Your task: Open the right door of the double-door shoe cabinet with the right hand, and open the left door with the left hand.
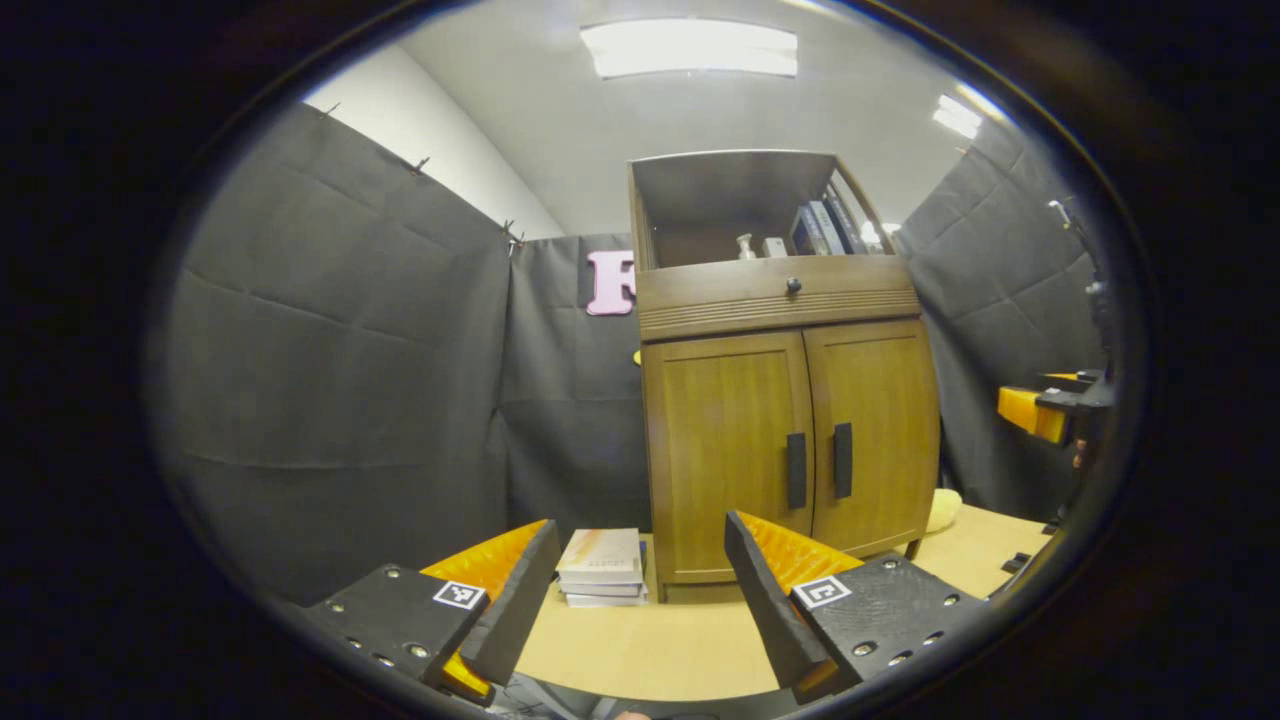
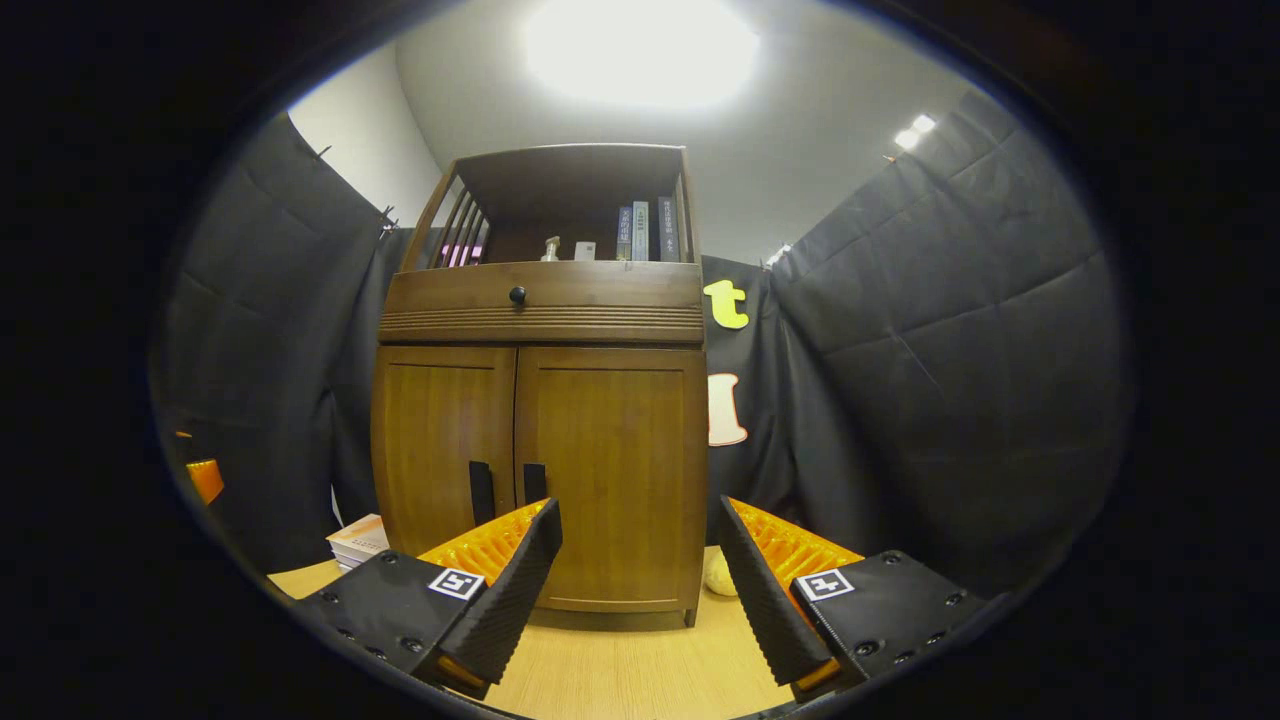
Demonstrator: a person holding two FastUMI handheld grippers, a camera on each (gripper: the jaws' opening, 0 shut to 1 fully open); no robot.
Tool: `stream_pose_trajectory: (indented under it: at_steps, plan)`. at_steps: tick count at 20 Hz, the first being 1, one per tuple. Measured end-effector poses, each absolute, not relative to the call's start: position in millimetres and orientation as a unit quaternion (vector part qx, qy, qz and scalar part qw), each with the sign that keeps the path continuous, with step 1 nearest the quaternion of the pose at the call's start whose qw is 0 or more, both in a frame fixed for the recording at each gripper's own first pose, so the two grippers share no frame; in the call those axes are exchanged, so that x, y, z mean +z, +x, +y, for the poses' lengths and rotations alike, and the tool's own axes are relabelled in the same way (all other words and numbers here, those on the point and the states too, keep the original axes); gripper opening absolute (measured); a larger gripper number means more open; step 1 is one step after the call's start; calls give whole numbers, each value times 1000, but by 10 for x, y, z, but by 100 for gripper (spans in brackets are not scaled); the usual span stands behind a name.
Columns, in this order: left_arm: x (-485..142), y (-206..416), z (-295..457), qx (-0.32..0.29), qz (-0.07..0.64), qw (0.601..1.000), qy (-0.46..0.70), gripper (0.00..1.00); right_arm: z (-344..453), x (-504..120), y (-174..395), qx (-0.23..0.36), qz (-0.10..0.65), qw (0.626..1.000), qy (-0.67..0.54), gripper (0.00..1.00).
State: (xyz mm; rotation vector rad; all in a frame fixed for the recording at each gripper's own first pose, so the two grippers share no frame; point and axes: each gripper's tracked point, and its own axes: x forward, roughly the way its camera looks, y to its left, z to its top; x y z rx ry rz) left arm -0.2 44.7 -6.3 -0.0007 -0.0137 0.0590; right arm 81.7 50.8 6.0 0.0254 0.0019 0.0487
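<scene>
A brown wooden cabinet [image 1: 780, 400] stands on a light table, both lower doors closed. The left door [image 1: 725, 450] and right door [image 1: 875, 430] each carry a dark vertical handle near the middle seam, at left handle [image 1: 796, 470] and right handle [image 1: 843, 460]. My left gripper [image 1: 640, 560] is open, short of the cabinet and low to its left. In the right gripper view the cabinet [image 2: 545, 400] is closer, with closed left door [image 2: 440, 440], right door [image 2: 620, 470] and right handle [image 2: 533, 485]. My right gripper [image 2: 640, 555] is open in front of the right door, holding nothing.
A stack of books [image 1: 602, 568] lies on the table [image 1: 640, 650] left of the cabinet, also seen as the books [image 2: 360, 538]. A pale yellow object [image 1: 943, 510] sits by the cabinet's right foot. The other gripper [image 1: 1045, 405] shows at the right edge. A drawer with knob [image 1: 793, 285] sits above the doors.
</scene>
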Motion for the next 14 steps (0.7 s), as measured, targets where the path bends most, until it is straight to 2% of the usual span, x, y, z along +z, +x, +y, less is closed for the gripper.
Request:
stream_pose_trajectory:
  at_steps: [14]
  plan:
    - [-175,491,654,57,-2,998,-13,95,1228,-181,2048,73,16,997,18,97]
